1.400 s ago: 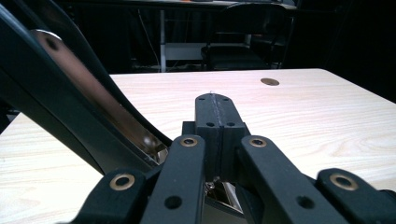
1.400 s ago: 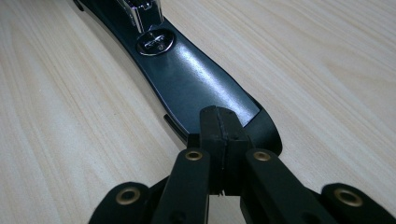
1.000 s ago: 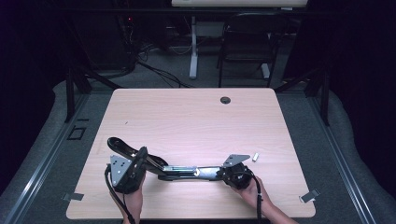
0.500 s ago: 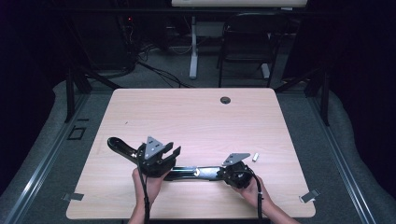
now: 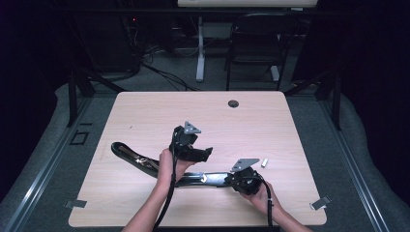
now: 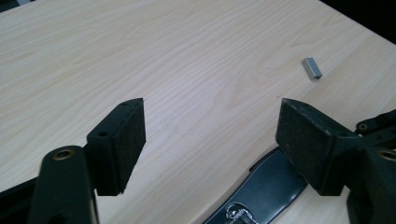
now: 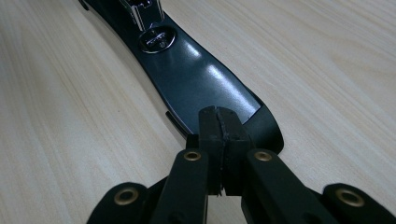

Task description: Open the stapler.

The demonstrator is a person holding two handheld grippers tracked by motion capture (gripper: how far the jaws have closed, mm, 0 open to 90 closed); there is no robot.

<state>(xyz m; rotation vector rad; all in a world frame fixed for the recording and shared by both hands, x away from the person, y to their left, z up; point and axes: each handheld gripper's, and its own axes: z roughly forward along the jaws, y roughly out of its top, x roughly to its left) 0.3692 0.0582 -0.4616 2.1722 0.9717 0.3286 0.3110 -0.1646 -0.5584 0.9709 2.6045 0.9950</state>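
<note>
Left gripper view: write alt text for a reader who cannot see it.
The left tool, its two black padded jaws wide apart with nothing between them, hovers over a pale wooden table. A glossy black opened stapler's end lies below, and a small grey metal staple block lies beyond.

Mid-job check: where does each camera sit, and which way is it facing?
High view: above the person's side, looking forward and down on the table; both forearms, the left gripper and the right gripper show.
Left gripper view: rides the left gripper, looking across the table past its jaws, which have just been opening with nothing between them.
Right gripper view: rides the right gripper, looking along its shut jaws at the stapler.
Shared: the high and left gripper views both show the staple strip.
</note>
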